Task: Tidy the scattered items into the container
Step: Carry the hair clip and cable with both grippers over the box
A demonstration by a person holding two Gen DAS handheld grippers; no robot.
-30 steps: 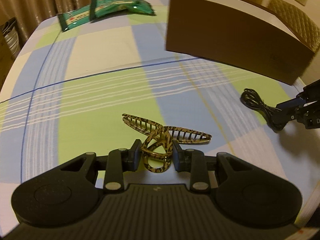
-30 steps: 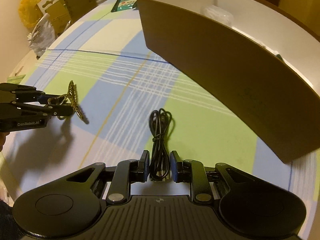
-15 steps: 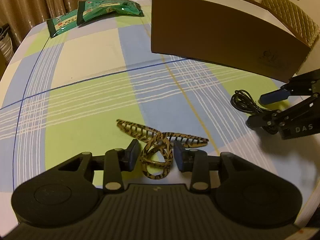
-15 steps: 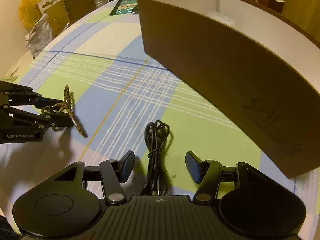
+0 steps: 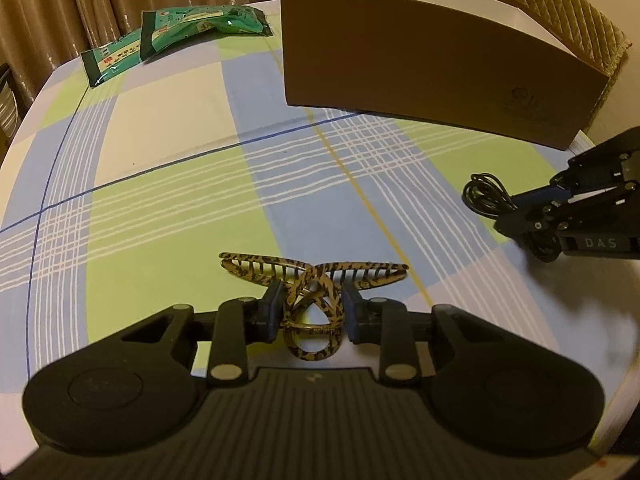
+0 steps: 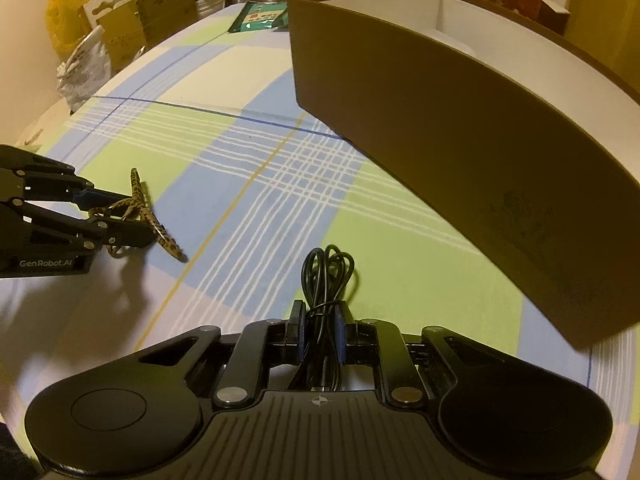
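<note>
Through the left wrist camera, my left gripper (image 5: 310,312) has its jaws pressed against the looped handle end of the tortoiseshell-patterned plastic claw hair clip (image 5: 314,280), having just been closing on it. The clip's toothed wings spread crosswise to my fingers, low over the blue, green and cream checked tablecloth (image 5: 168,184). The open brown cardboard box with a white lining (image 5: 420,64) lies ahead and to the right, well apart from the clip, its long wall running away to the right. Two green foil packets (image 5: 176,40) sit at the far left, beyond the box's near corner. At the right edge I see my right gripper (image 5: 520,216) clamped on the coiled black cable (image 5: 486,196).

Through the right wrist camera, the right gripper (image 6: 320,334) is closed tight on the black cable (image 6: 326,280), which runs lengthwise between the pads with its loops fanning out forward. The jaws have just snapped shut on it. The box (image 6: 460,128) is close ahead and to the right, so I judge this hand to be the nearer one. Its rim stands higher than the cable, so I expect to have to lift before carrying over. The left gripper (image 6: 132,220) shows at the left with the hair clip (image 6: 148,216) in it, farther from the box.
</note>
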